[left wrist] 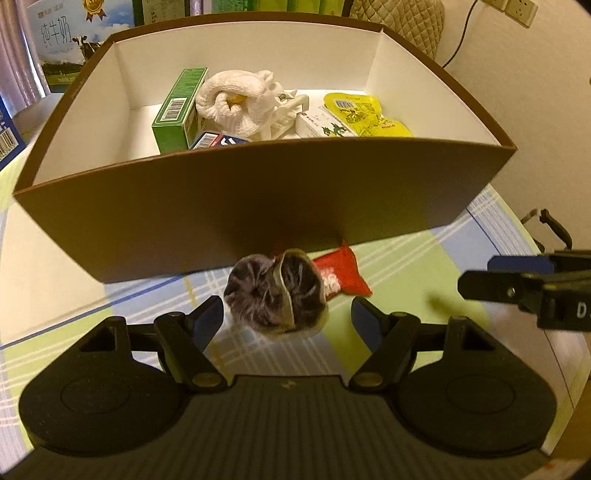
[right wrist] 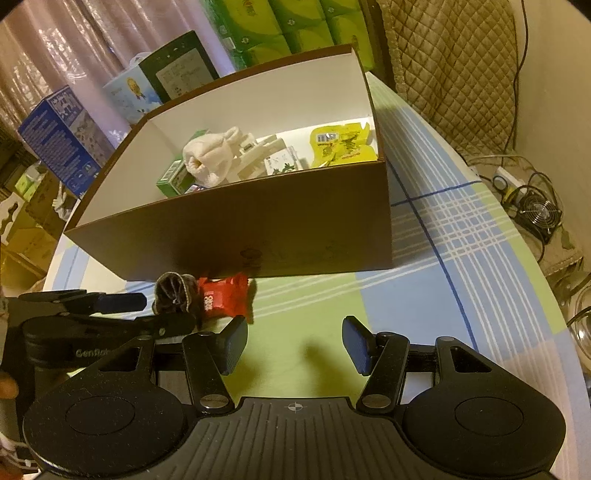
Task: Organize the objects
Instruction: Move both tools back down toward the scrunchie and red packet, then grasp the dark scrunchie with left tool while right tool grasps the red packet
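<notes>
Left wrist view: I see my left claw (left wrist: 287, 317) spread wide, its blue pads on either side of a dark crumpled pouch (left wrist: 275, 293) without pinching it.
Dark pouch: it lies on the tabletop (left wrist: 406, 266) just in front of the brown box (left wrist: 236, 206), its gathered mouth facing the camera; it is touching or overlapping a red packet (left wrist: 341, 277) beside it.
Red packet: flat on the checked cloth, its far end up against the foot of the box wall.
Box contents: I count a green carton (left wrist: 179, 110) standing on edge, a white knitted bundle (left wrist: 236, 99), a white plastic clip (left wrist: 286, 114), a small white carton (left wrist: 323, 123), yellow sachets (left wrist: 364, 112) and the top of a blue-and-white pack (left wrist: 218, 141) behind the near wall.
Right wrist view: my right claw (right wrist: 294, 345) is also open, with nothing between its pads, over bare green cloth to the right of the two loose items.
Left claw from this side: its fingers (right wrist: 122, 302) sit level with the pouch, one blue pad just beside it.
Behind the box: a blue carton (right wrist: 62, 144), a milk carton (left wrist: 62, 40) and stacked green packs (right wrist: 295, 29).
Floor at right: a small fan (right wrist: 539, 214) among cables.
</notes>
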Demonstrator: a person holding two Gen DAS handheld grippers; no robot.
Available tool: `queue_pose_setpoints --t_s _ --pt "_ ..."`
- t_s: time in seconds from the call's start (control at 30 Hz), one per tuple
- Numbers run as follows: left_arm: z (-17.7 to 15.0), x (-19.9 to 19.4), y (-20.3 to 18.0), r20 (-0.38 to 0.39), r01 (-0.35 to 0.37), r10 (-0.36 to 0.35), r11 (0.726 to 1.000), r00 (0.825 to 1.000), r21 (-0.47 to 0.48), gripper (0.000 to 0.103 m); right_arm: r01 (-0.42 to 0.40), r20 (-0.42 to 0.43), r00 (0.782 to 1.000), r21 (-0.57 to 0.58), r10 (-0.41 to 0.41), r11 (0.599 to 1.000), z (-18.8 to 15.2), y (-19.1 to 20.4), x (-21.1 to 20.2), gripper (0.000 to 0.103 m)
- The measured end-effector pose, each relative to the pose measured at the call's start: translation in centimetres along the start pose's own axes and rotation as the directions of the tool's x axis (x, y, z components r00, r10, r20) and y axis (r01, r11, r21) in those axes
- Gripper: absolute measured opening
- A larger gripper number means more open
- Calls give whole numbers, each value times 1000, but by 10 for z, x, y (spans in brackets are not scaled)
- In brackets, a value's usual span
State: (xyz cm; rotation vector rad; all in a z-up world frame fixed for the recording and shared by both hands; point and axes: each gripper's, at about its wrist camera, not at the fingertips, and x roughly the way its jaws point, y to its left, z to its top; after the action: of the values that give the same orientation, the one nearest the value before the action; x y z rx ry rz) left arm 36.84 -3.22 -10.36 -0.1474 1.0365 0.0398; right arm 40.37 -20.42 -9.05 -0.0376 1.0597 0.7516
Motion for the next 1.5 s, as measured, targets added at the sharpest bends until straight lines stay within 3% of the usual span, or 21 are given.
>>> queue_pose_setpoints --t_s 0.13,0.23,0.33,0.47,0.63,0.87,1.27,1.3,1.37,1.5 --pt "5 9 3 6 10 -10 1000 1000 -18 68 7 -5 1000 9 -7 1000 2 -3 3 54" --pt "8 13 7 6 15 -15 999 1000 -35 57 9 -10 1000 12 -9 1000 3 -5 5 54" --pt "8 14 12 14 10 -9 999 1000 -42 42 6 -12 1000 10 -6 1000 4 -4 7 54" --pt "3 7 23 37 26 -24 998 999 -56 14 -16 -14 1000 -1 16 1000 7 1 12 54" --pt "-6 -4 36 55 -15 19 998 998 -67 11 -61 -28 998 -45 60 997 10 17 22 54" --pt "-26 -26 70 52 -91 100 982 994 -163 11 -115 -65 992 -141 106 983 13 45 50 54" --pt "-38 -36 90 30 -133 143 966 989 -222 11 -53 -43 998 -208 44 977 13 71 89 54" --pt "-38 -34 89 27 -133 142 966 989 -223 11 -45 -39 999 -215 38 976 11 72 90 53" --pt "-37 -32 88 22 -130 139 966 990 -223 11 -26 -45 999 -242 16 970 9 74 93 40" --pt "-35 -25 87 6 -125 130 965 991 -232 13 -30 -44 999 -265 18 964 6 75 92 37"
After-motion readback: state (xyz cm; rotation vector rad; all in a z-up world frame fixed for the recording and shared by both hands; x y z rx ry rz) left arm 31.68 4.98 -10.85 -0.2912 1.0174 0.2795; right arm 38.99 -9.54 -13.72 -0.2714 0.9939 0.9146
